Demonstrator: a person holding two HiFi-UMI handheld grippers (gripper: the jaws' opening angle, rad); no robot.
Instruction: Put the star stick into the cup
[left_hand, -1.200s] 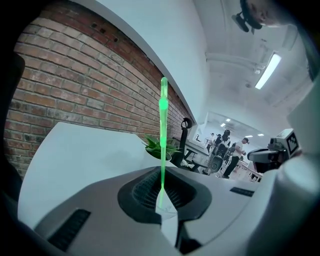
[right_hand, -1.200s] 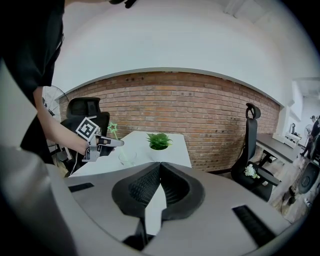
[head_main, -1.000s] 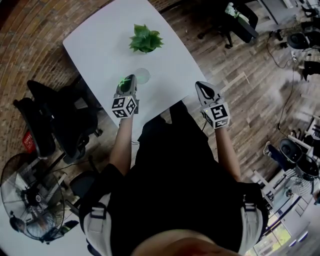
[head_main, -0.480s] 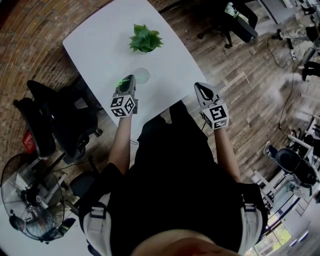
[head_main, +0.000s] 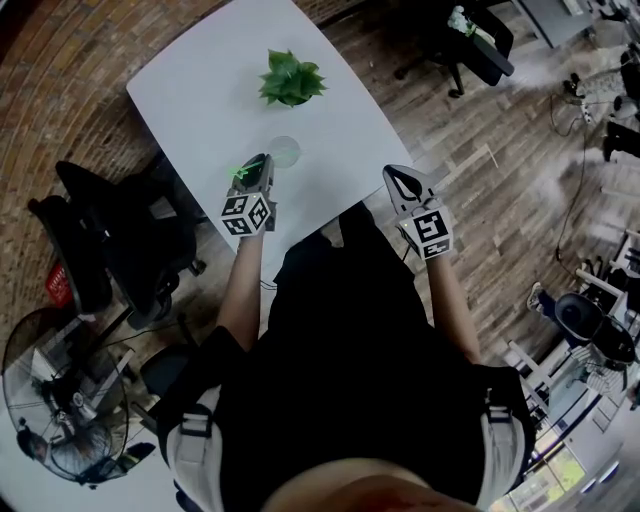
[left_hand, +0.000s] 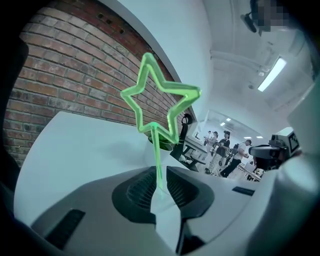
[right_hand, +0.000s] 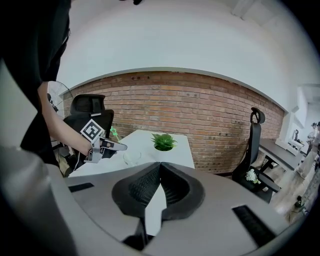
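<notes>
A green star stick (left_hand: 159, 107) stands upright between the pads of my left gripper (left_hand: 160, 172). Its jaws have just been opening, and a narrow gap shows beside the thin stem, which leans at the left pad. In the head view the left gripper (head_main: 262, 160) hovers over the white table (head_main: 200, 80), its tip just short of a clear glass cup (head_main: 285, 151), and the star (head_main: 240, 168) glows at its left side. The right gripper (head_main: 392, 172) hangs by the table's near right edge. Its jaws (right_hand: 160, 165) meet with nothing between them.
A potted green plant (head_main: 290, 78) stands on the table beyond the cup. Black office chairs (head_main: 110, 240) crowd the table's left side, and another chair (right_hand: 255, 145) stands by the brick wall. A floor fan (head_main: 60, 400) is at the lower left.
</notes>
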